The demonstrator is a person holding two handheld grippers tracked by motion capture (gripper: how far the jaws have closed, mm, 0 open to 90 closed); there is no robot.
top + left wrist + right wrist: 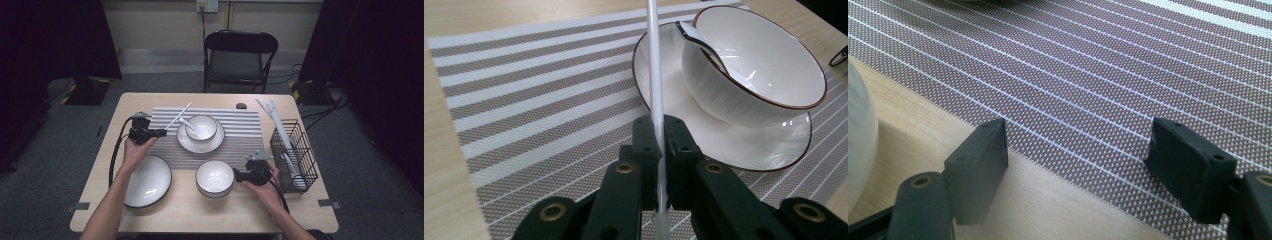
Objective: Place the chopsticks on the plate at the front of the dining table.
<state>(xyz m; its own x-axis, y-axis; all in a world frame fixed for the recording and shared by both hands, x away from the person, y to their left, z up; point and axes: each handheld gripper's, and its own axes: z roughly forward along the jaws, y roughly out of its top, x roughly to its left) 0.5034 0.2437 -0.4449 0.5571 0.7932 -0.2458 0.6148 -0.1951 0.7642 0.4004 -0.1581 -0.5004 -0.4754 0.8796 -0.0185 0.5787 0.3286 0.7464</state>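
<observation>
Clamping a white chopstick [654, 75], the left gripper [663, 145] hovers over the mat's [534, 110] left edge; the right gripper [1075, 165] gapes at its near edge.

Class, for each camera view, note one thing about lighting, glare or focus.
High view: dim, dark at both sides, the table lit. Left gripper view: bright glints inside the bowl; the white stick reads sharp. Right gripper view: the placemat weave is crisp, the fingers soft-edged.
</observation>
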